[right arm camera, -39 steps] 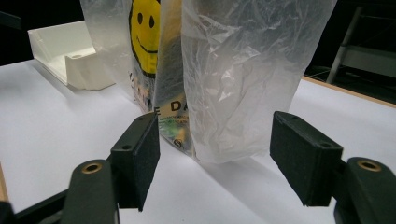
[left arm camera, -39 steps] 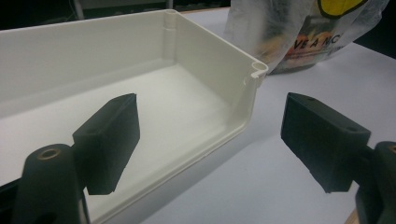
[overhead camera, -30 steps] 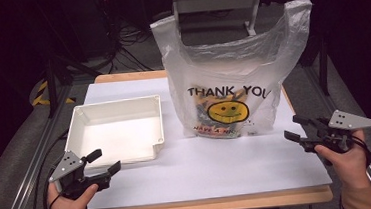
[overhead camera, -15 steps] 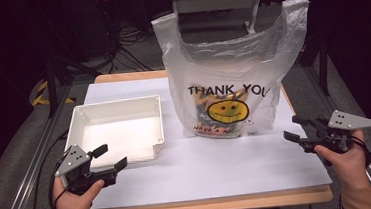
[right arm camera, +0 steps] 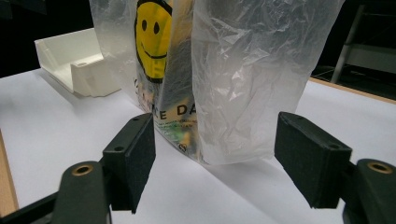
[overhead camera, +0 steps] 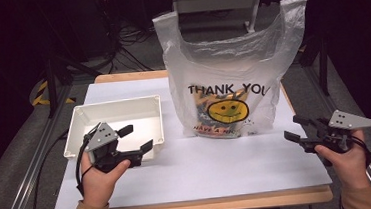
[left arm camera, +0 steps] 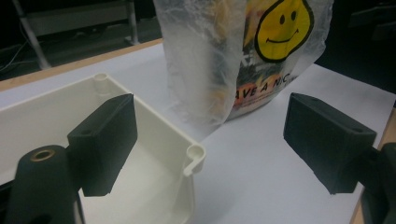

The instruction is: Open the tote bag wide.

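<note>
A translucent white plastic bag (overhead camera: 225, 61) printed with "THANK YOU" and a yellow smiley stands upright at the back middle of the table, with colourful contents dimly visible inside. A white tray (overhead camera: 116, 105) lies to its left. My left gripper (overhead camera: 137, 138) hovers open over the tray's near right corner; in the left gripper view (left arm camera: 210, 116) the tray (left arm camera: 154, 121) and the bag (left arm camera: 210, 56) lie ahead. My right gripper (overhead camera: 293, 128) is open right of the bag, pointing at it (right arm camera: 212, 140). Its jaws have just been opening, with nothing between them. The bag (right arm camera: 243, 60) stands a little beyond.
A white sheet (overhead camera: 218, 167) covers the wooden table, with bare space in front of the bag. A metal frame (overhead camera: 215, 2) stands behind the table. Dark floor with cables lies to the back left.
My left gripper has risen and moved right and forward, from the table's front left edge to the tray's near right corner. The right gripper has stayed in place.
</note>
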`<state>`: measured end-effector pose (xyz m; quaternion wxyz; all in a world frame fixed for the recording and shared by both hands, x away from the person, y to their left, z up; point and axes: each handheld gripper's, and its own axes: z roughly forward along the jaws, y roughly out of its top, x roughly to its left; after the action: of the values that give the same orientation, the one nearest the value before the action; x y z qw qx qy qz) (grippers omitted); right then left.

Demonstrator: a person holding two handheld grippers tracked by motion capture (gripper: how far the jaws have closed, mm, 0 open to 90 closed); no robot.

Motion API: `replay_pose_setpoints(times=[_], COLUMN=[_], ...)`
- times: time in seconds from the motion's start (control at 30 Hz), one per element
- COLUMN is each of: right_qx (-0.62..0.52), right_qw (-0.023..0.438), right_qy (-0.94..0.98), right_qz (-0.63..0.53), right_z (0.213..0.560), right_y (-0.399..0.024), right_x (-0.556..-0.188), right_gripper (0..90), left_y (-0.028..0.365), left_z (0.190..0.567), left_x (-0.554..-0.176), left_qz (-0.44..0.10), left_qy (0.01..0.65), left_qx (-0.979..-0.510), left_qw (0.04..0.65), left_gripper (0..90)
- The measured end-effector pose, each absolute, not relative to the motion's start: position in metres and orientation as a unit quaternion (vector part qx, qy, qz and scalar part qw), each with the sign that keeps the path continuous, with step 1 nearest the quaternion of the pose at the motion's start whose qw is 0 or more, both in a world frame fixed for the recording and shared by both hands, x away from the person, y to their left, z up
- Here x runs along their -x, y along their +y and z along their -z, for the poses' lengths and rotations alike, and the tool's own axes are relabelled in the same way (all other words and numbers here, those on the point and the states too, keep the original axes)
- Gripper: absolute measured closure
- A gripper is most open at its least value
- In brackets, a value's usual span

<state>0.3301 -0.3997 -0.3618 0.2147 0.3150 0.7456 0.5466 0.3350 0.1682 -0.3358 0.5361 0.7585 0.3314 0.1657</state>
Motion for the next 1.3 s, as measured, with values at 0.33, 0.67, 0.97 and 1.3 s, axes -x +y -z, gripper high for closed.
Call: replay_pose_setpoints(times=[0.33, 0.67, 0.97, 1.3], right_qx=[-0.315, -0.320, -0.322, -0.320], right_qw=[0.211, 0.207, 0.205, 0.204], right_qy=[0.746, 0.744, 0.744, 0.748], right_qz=[-0.548, -0.550, -0.548, -0.545], right_z=[0.364, 0.366, 0.367, 0.368], right_y=[-0.398, -0.400, -0.399, -0.397], right_x=[-0.331, -0.332, -0.334, -0.334], right_gripper=[28.1, 27.5, 27.6, 27.5], left_y=[0.128, 0.100, 0.087, 0.074], left_z=[0.332, 0.332, 0.339, 0.344], left_x=[-0.355, -0.377, -0.392, -0.406], left_qz=[-0.154, -0.168, -0.160, -0.177], left_qy=[0.312, 0.312, 0.320, 0.310], left_qx=[-0.759, -0.748, -0.740, -0.744], left_qw=[0.551, 0.562, 0.569, 0.565], left_gripper=[14.1, 13.7, 11.2, 10.9])
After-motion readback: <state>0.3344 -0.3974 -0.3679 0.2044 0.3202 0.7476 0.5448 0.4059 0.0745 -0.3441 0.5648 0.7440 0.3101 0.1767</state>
